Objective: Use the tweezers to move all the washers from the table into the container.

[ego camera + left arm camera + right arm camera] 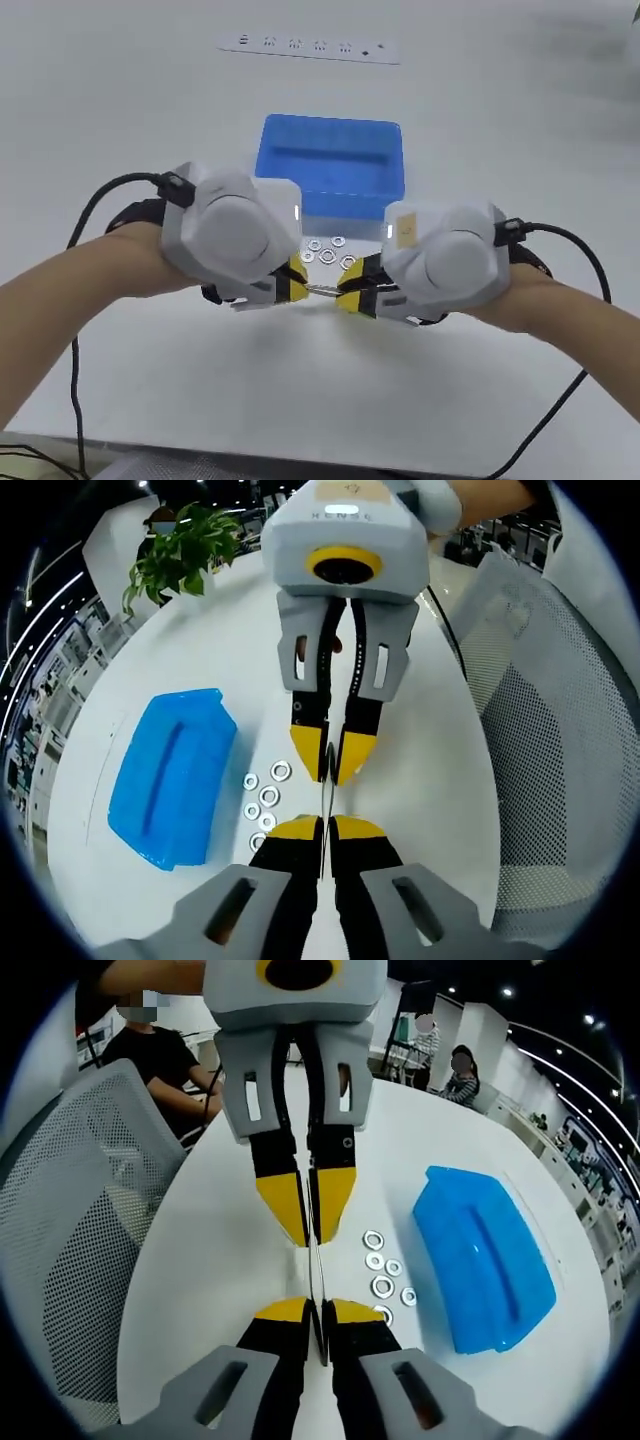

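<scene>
Steel tweezers [322, 290] span the gap between the left gripper [299, 286] and right gripper [344, 297], and each gripper's jaws pinch one end. The washers [327, 256] lie on the white table [300, 400], just beside the blue container [335, 160].

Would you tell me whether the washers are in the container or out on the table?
Out: the washers lie loose on the table, just beside the blue container.

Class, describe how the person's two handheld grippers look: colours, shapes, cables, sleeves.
The left gripper and right gripper match: rounded white housings, black jaws tipped yellow. A black cable trails from each. Dark straps sit at the wrists; the forearms are bare.
</scene>
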A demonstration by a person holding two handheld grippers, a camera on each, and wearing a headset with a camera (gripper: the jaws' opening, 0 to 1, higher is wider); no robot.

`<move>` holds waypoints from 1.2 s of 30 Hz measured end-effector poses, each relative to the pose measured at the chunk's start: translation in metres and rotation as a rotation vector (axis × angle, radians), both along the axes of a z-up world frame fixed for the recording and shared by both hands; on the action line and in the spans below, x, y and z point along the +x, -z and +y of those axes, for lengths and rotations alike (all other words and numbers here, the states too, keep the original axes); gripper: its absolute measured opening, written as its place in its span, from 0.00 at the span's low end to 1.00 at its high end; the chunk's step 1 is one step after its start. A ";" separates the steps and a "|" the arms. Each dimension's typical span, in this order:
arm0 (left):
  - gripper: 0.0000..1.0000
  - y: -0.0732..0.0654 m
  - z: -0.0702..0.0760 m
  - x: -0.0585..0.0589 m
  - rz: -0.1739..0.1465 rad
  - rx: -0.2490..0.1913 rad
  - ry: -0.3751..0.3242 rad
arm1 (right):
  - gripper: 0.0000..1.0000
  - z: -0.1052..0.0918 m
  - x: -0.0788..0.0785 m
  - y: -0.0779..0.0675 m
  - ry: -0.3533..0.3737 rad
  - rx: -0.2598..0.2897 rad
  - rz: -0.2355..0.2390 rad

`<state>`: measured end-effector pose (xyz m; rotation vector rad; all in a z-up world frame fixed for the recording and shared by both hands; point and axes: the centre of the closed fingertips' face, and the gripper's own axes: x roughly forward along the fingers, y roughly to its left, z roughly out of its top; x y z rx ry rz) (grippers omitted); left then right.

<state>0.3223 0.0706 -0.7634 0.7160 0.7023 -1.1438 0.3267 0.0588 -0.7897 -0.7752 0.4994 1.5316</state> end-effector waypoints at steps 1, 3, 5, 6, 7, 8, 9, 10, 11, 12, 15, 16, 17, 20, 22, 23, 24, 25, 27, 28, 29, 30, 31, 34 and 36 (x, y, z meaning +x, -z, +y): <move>0.06 -0.004 -0.002 -0.001 -0.004 -0.011 -0.002 | 0.08 -0.001 -0.001 -0.003 0.001 0.008 -0.006; 0.06 -0.013 -0.008 -0.002 -0.020 -0.042 -0.003 | 0.08 -0.003 -0.002 -0.006 -0.004 0.019 -0.020; 0.06 -0.022 -0.015 -0.003 -0.023 -0.079 -0.023 | 0.09 -0.005 -0.002 -0.009 -0.005 0.025 -0.035; 0.06 -0.024 -0.018 -0.003 -0.027 -0.084 -0.019 | 0.09 -0.007 -0.002 -0.010 -0.004 0.026 -0.039; 0.06 -0.027 -0.022 -0.004 -0.037 -0.084 -0.011 | 0.09 -0.009 -0.002 -0.011 -0.002 0.029 -0.042; 0.06 -0.029 -0.026 -0.004 -0.043 -0.087 -0.006 | 0.08 -0.010 -0.002 -0.012 0.000 0.031 -0.045; 0.06 -0.032 -0.030 -0.004 -0.048 -0.096 -0.004 | 0.08 -0.011 -0.002 -0.013 0.002 0.034 -0.047; 0.06 -0.033 -0.032 -0.004 -0.052 -0.097 -0.001 | 0.08 -0.013 -0.001 -0.014 0.007 0.040 -0.046; 0.06 -0.034 -0.034 -0.004 -0.058 -0.103 0.005 | 0.08 -0.014 -0.001 -0.015 0.010 0.045 -0.044; 0.06 -0.036 -0.038 -0.003 -0.067 -0.113 0.011 | 0.08 -0.016 -0.001 -0.015 0.013 0.051 -0.044; 0.06 -0.040 -0.045 -0.004 -0.066 -0.144 0.010 | 0.08 -0.019 -0.001 -0.016 0.015 0.064 -0.041; 0.06 -0.041 -0.048 -0.004 -0.072 -0.156 0.014 | 0.08 -0.020 -0.002 -0.016 0.013 0.066 -0.044; 0.06 -0.041 -0.049 -0.003 -0.073 -0.165 0.009 | 0.08 -0.021 -0.001 -0.017 0.013 0.069 -0.047; 0.06 -0.044 -0.055 0.000 -0.093 -0.190 0.008 | 0.08 -0.022 0.001 -0.018 0.027 0.081 -0.038; 0.06 -0.050 -0.064 0.002 -0.088 -0.265 -0.018 | 0.08 -0.020 0.001 -0.019 0.040 0.101 -0.022; 0.07 -0.050 -0.064 0.004 -0.076 -0.281 -0.042 | 0.08 -0.019 0.001 -0.020 0.046 0.107 -0.019; 0.07 -0.051 -0.064 0.005 -0.075 -0.293 -0.047 | 0.08 -0.018 0.001 -0.020 0.048 0.113 -0.016; 0.07 -0.050 -0.064 0.005 -0.072 -0.294 -0.053 | 0.08 -0.018 0.001 -0.020 0.049 0.112 -0.015; 0.07 -0.049 -0.064 0.004 -0.071 -0.294 -0.048 | 0.08 -0.018 0.001 -0.019 0.041 0.107 -0.019; 0.07 -0.049 -0.063 0.003 -0.071 -0.297 -0.050 | 0.08 -0.018 0.001 -0.019 0.043 0.108 -0.015; 0.07 -0.049 -0.062 0.003 -0.067 -0.308 -0.057 | 0.08 -0.018 0.000 -0.019 0.044 0.110 -0.007; 0.07 -0.049 -0.061 0.002 -0.065 -0.315 -0.062 | 0.08 -0.018 0.000 -0.019 0.043 0.110 -0.008; 0.07 -0.049 -0.060 0.002 -0.063 -0.329 -0.069 | 0.08 -0.017 0.000 -0.019 0.043 0.111 -0.006; 0.06 -0.049 -0.059 -0.003 -0.063 -0.353 -0.056 | 0.09 -0.017 -0.002 -0.019 0.032 0.110 -0.012; 0.06 -0.049 -0.058 -0.003 -0.080 -0.344 -0.049 | 0.09 -0.016 -0.002 -0.019 0.036 0.116 -0.012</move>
